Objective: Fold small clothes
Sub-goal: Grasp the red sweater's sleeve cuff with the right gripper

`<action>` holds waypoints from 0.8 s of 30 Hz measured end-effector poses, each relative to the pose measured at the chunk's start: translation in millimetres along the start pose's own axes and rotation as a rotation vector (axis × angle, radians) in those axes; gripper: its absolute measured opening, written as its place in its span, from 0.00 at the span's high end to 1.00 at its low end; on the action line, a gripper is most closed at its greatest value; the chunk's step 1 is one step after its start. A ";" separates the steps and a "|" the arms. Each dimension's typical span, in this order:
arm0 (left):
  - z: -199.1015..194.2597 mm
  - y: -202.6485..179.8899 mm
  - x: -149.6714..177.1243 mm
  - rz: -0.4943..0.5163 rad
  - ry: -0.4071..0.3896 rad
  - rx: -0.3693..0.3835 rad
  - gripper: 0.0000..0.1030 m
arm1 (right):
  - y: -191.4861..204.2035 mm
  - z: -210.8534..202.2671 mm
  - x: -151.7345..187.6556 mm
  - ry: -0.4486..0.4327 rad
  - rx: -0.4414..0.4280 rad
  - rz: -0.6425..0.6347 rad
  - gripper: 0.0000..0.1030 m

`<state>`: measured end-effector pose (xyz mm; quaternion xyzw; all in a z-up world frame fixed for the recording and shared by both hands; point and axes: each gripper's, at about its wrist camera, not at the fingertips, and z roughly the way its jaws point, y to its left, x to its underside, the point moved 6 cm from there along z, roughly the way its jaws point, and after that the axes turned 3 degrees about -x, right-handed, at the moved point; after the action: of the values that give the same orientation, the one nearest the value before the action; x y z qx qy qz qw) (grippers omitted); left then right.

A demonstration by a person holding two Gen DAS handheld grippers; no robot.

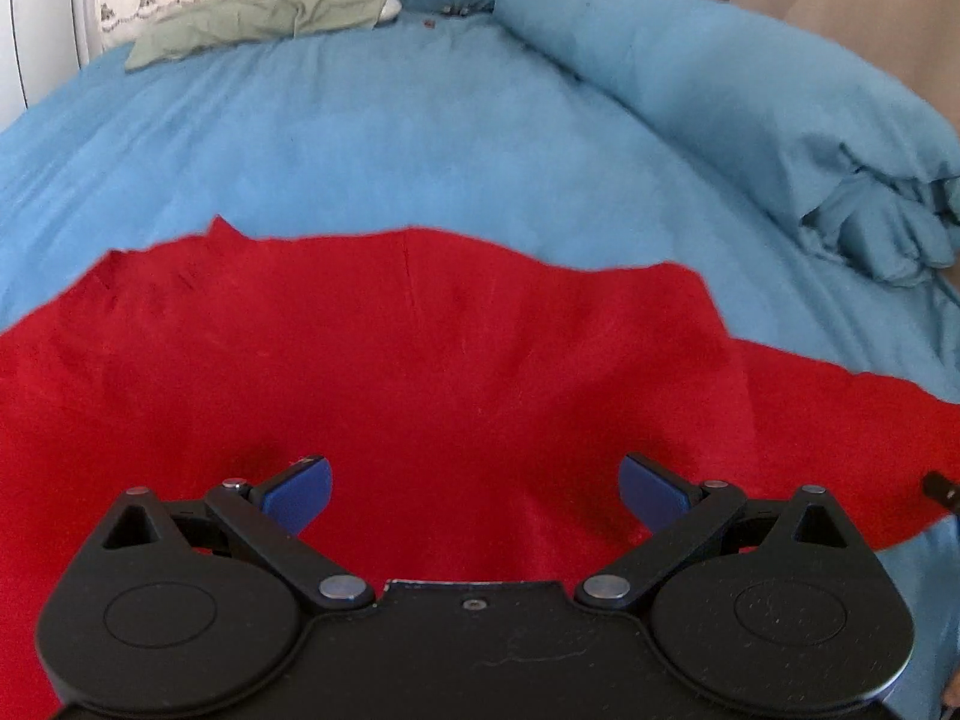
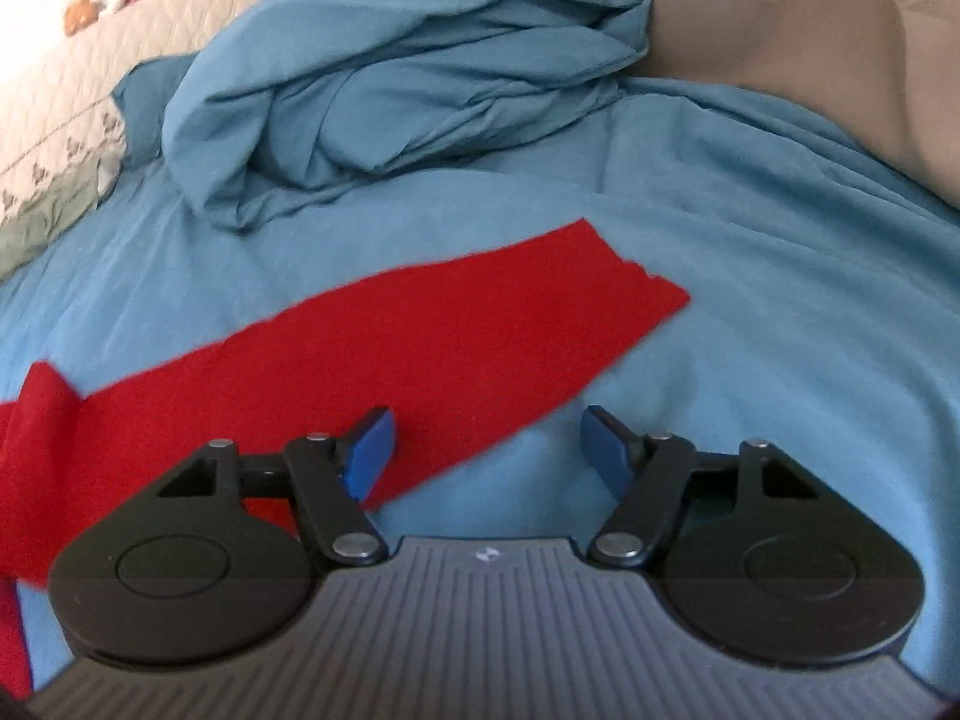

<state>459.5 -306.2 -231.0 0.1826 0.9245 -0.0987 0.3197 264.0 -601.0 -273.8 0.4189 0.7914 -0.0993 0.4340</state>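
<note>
Left gripper point(image 1: 474, 489) level over the red garment point(image 1: 420, 360), jaws apart, cloth between them. Right gripper point(image 2: 487, 450) jaws apart, straddling the sleeve point(image 2: 456, 324) edge on the bed point(image 2: 750, 300).

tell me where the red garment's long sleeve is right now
In the right wrist view the long sleeve of the red fabric garment lies flat on the blue bedsheet, running diagonally up-right from the open right tool toward the bunched blue duvet.
</note>
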 end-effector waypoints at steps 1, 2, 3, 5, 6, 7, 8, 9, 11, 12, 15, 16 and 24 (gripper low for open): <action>6.9 1.9 -0.8 0.001 0.010 -0.007 0.00 | 1.0 1.6 -1.7 -0.010 0.000 0.003 0.25; 13.1 -0.8 -1.1 0.005 0.020 -0.016 0.00 | 1.4 3.6 -3.5 -0.020 -0.001 0.009 0.31; 19.3 -2.0 -0.4 0.010 0.031 -0.025 0.00 | 1.9 5.2 -5.2 -0.027 -0.003 0.015 0.35; 28.6 -6.0 0.9 0.042 0.032 -0.058 0.00 | 3.7 6.3 -8.6 -0.035 0.001 0.015 0.64; 30.6 -8.3 1.5 0.066 0.031 -0.073 0.00 | 4.9 7.7 -10.0 -0.032 -0.003 0.011 0.69; 32.3 -10.5 2.0 0.088 0.033 -0.085 0.00 | 6.3 7.6 -11.5 -0.031 -0.006 0.008 0.75; 33.6 -11.8 2.4 0.105 0.038 -0.095 0.00 | 8.4 7.3 -13.6 -0.031 -0.004 -0.001 0.77; 34.1 -11.5 2.1 0.108 0.042 -0.096 0.00 | 11.5 6.6 -16.0 -0.030 -0.002 -0.018 0.78; 33.0 -7.8 0.9 0.097 0.049 -0.083 0.00 | 17.8 2.6 -22.4 -0.035 -0.007 -0.038 0.79; 30.3 -4.8 0.2 0.087 0.047 -0.068 0.00 | 22.0 -1.5 -26.7 -0.038 -0.020 -0.044 0.79; 15.3 6.0 -4.9 0.069 0.023 -0.036 0.00 | 42.9 -18.6 -46.7 -0.060 -0.071 -0.061 0.79; 8.1 10.0 -8.0 0.064 0.010 -0.035 0.00 | 52.9 -25.6 -54.3 -0.069 -0.096 -0.070 0.79; -81.3 115.4 -28.8 -0.005 -0.168 -0.137 0.00 | 223.4 -102.8 -86.9 -0.151 -0.437 -0.245 0.80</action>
<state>481.6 -184.3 -157.5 0.1491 0.8994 -0.0510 0.4078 393.1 -457.0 -98.8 0.2075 0.8042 -0.0089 0.5569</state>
